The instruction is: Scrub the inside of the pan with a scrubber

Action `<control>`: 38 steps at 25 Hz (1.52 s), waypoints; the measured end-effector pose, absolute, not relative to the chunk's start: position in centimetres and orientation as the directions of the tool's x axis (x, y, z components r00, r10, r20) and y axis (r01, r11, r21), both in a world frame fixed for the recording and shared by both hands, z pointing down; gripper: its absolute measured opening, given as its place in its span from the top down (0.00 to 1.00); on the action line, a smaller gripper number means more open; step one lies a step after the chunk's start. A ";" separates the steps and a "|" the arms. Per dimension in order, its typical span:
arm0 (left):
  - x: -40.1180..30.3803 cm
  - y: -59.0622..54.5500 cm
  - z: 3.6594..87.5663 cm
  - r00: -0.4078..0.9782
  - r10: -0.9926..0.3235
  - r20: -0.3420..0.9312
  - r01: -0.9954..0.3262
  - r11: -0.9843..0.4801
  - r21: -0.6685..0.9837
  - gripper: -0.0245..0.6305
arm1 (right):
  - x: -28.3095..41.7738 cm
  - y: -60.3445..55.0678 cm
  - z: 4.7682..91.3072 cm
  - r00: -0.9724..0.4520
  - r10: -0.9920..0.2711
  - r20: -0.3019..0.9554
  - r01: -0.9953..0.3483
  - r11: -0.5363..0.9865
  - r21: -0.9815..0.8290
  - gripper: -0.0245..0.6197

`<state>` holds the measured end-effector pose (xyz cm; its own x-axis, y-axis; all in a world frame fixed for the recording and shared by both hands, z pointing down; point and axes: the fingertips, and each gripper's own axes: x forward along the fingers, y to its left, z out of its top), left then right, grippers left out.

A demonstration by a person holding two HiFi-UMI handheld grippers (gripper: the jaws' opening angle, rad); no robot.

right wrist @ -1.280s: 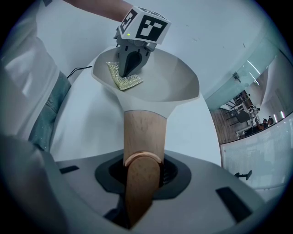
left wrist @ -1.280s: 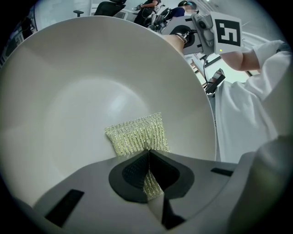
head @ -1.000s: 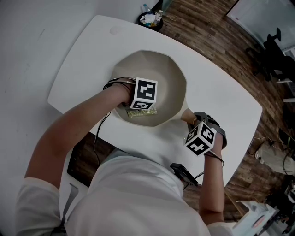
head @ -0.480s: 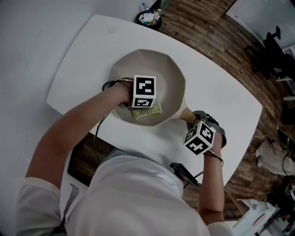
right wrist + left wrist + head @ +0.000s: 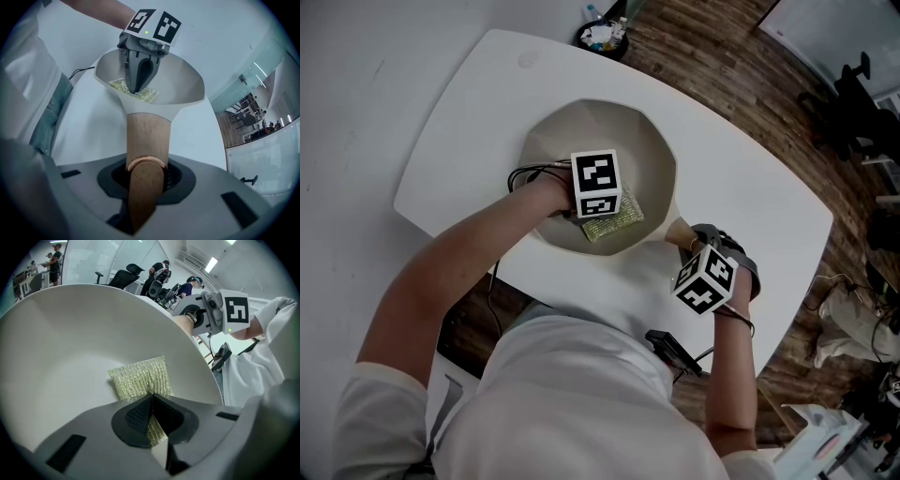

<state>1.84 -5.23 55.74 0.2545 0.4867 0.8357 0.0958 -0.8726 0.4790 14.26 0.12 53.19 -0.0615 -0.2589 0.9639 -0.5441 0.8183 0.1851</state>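
Nearest the person, the right gripper (image 5: 146, 182) points steeply down over the near right part of the white table (image 5: 487, 103). Its jaws are clamped on either side of the wooden handle (image 5: 146, 136), which runs away from them to the pan (image 5: 628, 141). The pan is a pale cream vessel with faceted walls, sitting in the middle of the table. Inside it, the left gripper (image 5: 152, 397) angles down from the left with its jaws pressed together on one edge of the scrubber (image 5: 139, 376). This yellow-green mesh pad lies flat against the pan's inner surface on the side towards the handle. Past the pan, at the table's far edge, is a dark round container (image 5: 606, 39) holding small items (whether it stands on the table or just beyond it cannot be told). Brown plank floor (image 5: 722, 66) lies beyond.
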 end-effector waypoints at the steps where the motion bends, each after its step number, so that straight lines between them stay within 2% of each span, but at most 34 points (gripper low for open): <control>1: 2.2 -5.4 55.7 0.271 0.475 0.837 0.085 -0.878 0.471 0.93 | 14.3 0.1 53.2 -0.061 -0.258 0.964 -0.544 0.819 0.185 0.80; 19: 5.8 -9.3 55.7 0.424 0.197 0.884 0.007 -0.977 0.214 0.93 | 13.7 -0.1 53.3 -0.079 -0.254 0.964 -0.554 0.815 0.170 0.80; 31: 6.8 -10.5 55.6 0.428 0.067 0.902 -0.023 -0.996 0.085 0.93 | 13.7 0.6 53.0 -0.089 -0.266 0.960 -0.561 0.810 0.173 0.80; 38: 7.0 -12.7 55.8 0.408 -0.056 0.911 0.004 -0.998 -0.063 0.93 | 13.6 0.2 53.3 -0.092 -0.270 0.959 -0.566 0.806 0.172 0.80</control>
<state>6.99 -12.68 55.82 0.4084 -0.0559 0.9111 0.0041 -0.9980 -0.0631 13.62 0.25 53.27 -0.0921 -0.2696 0.9586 -0.5655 0.8065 0.1725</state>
